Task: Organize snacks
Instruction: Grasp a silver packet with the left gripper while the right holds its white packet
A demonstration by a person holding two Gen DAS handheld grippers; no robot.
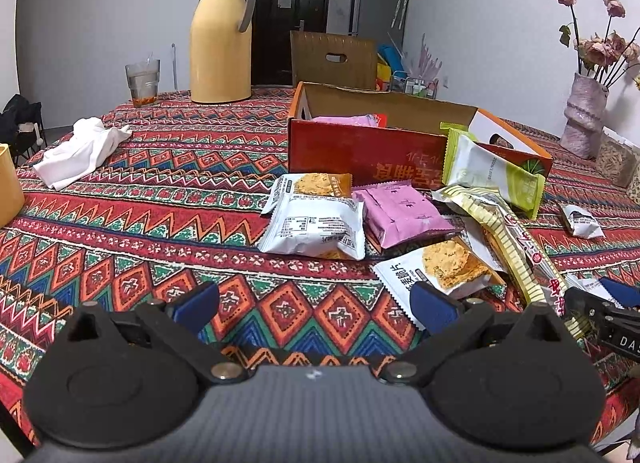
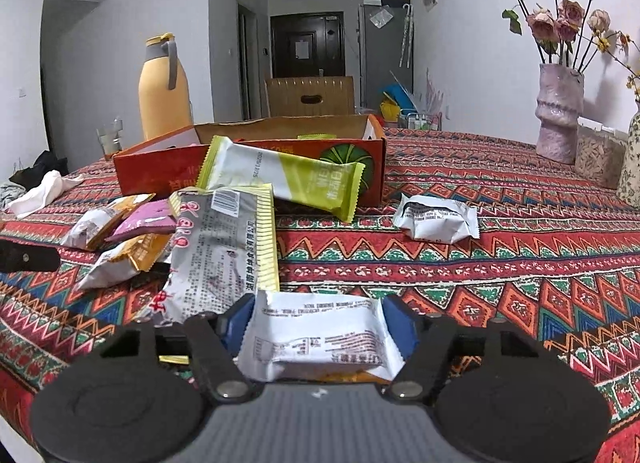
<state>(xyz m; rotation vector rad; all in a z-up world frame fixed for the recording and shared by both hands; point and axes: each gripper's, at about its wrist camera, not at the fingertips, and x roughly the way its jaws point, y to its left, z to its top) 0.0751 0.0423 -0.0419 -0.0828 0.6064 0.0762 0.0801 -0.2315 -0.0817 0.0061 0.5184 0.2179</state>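
Left tongs (image 1: 316,303) stand wide and empty over the patterned surface (image 1: 160,223) beside the scattered packets. Right tongs (image 2: 320,327) clasp a white foil snack packet (image 2: 320,339) near the front edge. Judged next: carry it into the orange cardboard box (image 2: 160,171).

Glossy wrappers on woven cloth

I see shiny plastic-film snack packets (image 1: 316,225) on the worktop's patterned cloth (image 1: 120,223), a matt cardboard box (image 1: 360,151), a smooth yellow jug (image 1: 221,39), clear glass (image 1: 143,79), and my left tongs (image 1: 316,303) in matt black plastic.
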